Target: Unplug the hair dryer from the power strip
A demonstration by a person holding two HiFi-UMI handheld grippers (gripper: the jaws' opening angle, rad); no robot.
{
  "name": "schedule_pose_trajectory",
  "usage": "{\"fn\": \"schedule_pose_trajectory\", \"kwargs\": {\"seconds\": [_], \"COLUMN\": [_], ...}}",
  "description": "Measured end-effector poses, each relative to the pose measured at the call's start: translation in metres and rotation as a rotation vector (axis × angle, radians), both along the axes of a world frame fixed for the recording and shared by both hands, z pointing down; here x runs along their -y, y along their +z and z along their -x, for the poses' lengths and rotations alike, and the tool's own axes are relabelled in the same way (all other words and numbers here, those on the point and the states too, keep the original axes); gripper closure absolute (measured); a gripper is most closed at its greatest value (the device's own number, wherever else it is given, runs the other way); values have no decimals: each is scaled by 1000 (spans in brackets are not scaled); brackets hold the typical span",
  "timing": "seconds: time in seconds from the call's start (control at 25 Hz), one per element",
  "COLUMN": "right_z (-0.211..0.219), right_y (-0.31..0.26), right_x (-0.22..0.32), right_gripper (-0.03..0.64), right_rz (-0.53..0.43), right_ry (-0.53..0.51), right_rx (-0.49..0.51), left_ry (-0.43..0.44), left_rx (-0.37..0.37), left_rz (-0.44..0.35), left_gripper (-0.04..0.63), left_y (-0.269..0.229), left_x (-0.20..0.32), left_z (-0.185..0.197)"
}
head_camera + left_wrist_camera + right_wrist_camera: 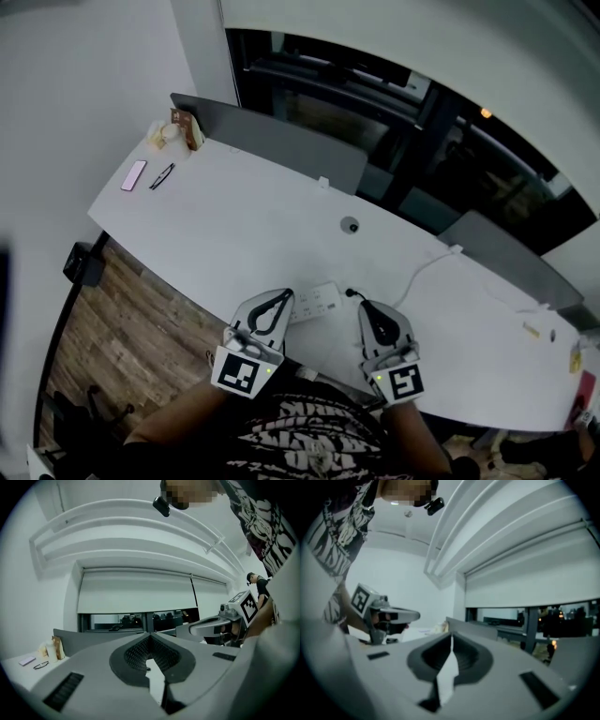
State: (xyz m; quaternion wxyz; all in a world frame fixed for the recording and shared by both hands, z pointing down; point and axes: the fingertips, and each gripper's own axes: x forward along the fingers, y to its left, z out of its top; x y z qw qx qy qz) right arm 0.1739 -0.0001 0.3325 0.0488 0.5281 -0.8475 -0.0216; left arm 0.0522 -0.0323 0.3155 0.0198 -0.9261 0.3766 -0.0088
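Note:
A white power strip point(316, 301) lies near the front edge of the white table point(244, 234), partly hidden between my two grippers. A small black plug point(353, 293) sits at its right end. A thin white cable point(424, 269) runs off to the right. I see no hair dryer in any view. My left gripper point(285, 294) point(150, 635) is held level above the strip's left part, its jaws shut on nothing. My right gripper point(367, 306) point(451, 635) hangs level just right of the strip, also shut and empty. Each gripper view shows the other gripper beside it.
A pink phone point(134, 175), glasses point(162, 175) and a brown bag point(186, 129) lie at the table's far left. Grey divider panels point(281, 141) line the back edge, and a cable grommet point(350, 225) sits mid-table. Small items point(532, 329) lie at the right end.

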Motion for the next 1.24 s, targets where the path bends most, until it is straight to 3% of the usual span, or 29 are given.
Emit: {"fn": "schedule_pose_trajectory", "kwargs": {"seconds": [0.56, 1.24], "right_z": [2, -11], "right_y": [-2, 2], "right_x": [-9, -5], "right_gripper": [583, 583], "right_rz": [3, 48], "right_ry": [7, 13], "right_rx": [-24, 56], "left_ry": [3, -26], "left_rx": [20, 99], "left_rz": [-24, -20], "left_gripper": [568, 568], "left_y": [-7, -4], "left_x": [-11, -19], "left_z": [5, 14]}}
